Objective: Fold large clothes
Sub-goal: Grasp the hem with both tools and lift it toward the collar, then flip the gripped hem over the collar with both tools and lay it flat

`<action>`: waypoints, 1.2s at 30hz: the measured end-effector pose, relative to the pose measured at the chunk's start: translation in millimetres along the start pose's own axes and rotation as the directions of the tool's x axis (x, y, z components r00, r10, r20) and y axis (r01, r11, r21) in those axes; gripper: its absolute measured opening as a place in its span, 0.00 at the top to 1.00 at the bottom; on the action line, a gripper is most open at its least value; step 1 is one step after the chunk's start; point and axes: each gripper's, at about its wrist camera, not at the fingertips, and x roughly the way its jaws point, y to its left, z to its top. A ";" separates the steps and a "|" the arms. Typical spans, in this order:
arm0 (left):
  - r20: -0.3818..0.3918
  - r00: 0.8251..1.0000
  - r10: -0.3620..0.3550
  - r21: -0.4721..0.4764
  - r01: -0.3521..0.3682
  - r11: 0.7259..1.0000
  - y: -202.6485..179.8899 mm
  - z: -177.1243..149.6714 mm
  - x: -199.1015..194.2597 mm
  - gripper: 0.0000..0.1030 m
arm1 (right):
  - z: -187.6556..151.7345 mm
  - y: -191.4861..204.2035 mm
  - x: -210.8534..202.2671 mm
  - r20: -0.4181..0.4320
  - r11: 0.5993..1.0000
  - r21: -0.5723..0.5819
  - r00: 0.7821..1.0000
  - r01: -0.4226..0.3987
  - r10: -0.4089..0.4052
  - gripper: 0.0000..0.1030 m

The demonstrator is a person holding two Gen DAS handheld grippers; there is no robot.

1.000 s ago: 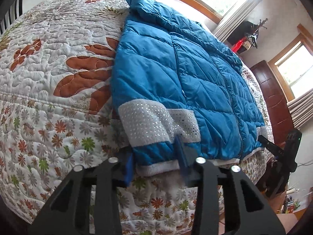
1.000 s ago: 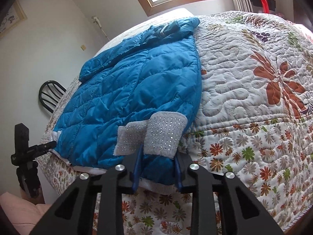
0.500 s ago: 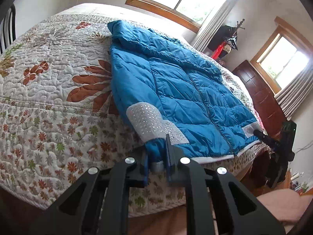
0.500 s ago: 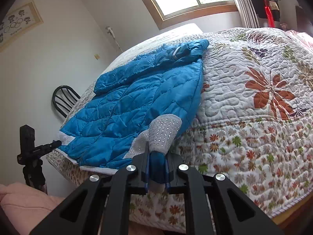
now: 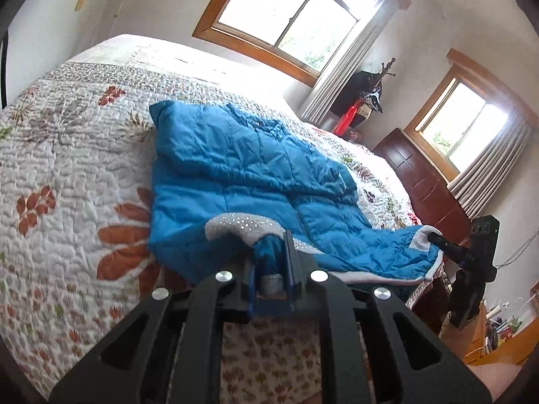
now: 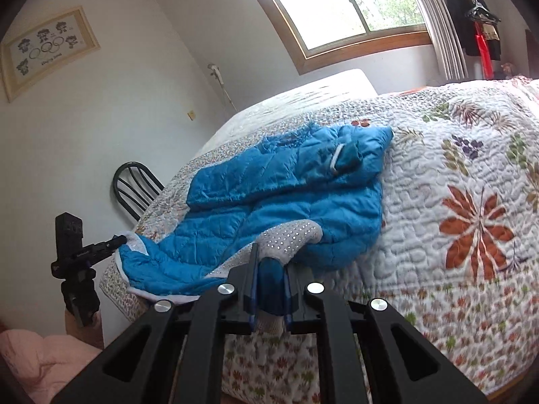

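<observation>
Jacket [image 5: 256, 175] hem pinched between both grippers' fingers [image 5: 290, 252]

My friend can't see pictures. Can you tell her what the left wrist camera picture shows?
The left gripper is shut on the bottom edge of a blue puffy jacket, lifting it off a flowery quilt on a bed. Over at the right, the right gripper holds the jacket's other corner, and two windows let in daylight behind.
</observation>
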 end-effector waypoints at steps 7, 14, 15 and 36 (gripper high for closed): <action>0.035 0.999 -0.034 -0.037 0.036 0.999 11.1 99.2 43.6 0.88 | 101.4 -33.4 53.9 -0.050 0.993 0.112 0.998 -0.041 0.047 0.90; 0.006 1.000 -0.004 -0.116 0.005 0.993 40.8 180.5 120.1 0.87 | 173.3 -77.8 134.0 -0.126 0.972 0.235 0.991 -0.013 0.044 0.90; 0.000 1.000 0.003 -0.127 -0.003 0.992 46.8 189.6 132.1 0.87 | 180.6 -85.2 145.0 -0.133 0.968 0.249 0.990 -0.006 0.040 0.90; -0.179 0.984 0.025 -0.305 -0.080 0.949 143.4 240.8 270.7 0.68 | 200.9 -172.8 256.5 -0.241 0.916 0.395 0.970 0.075 0.024 0.51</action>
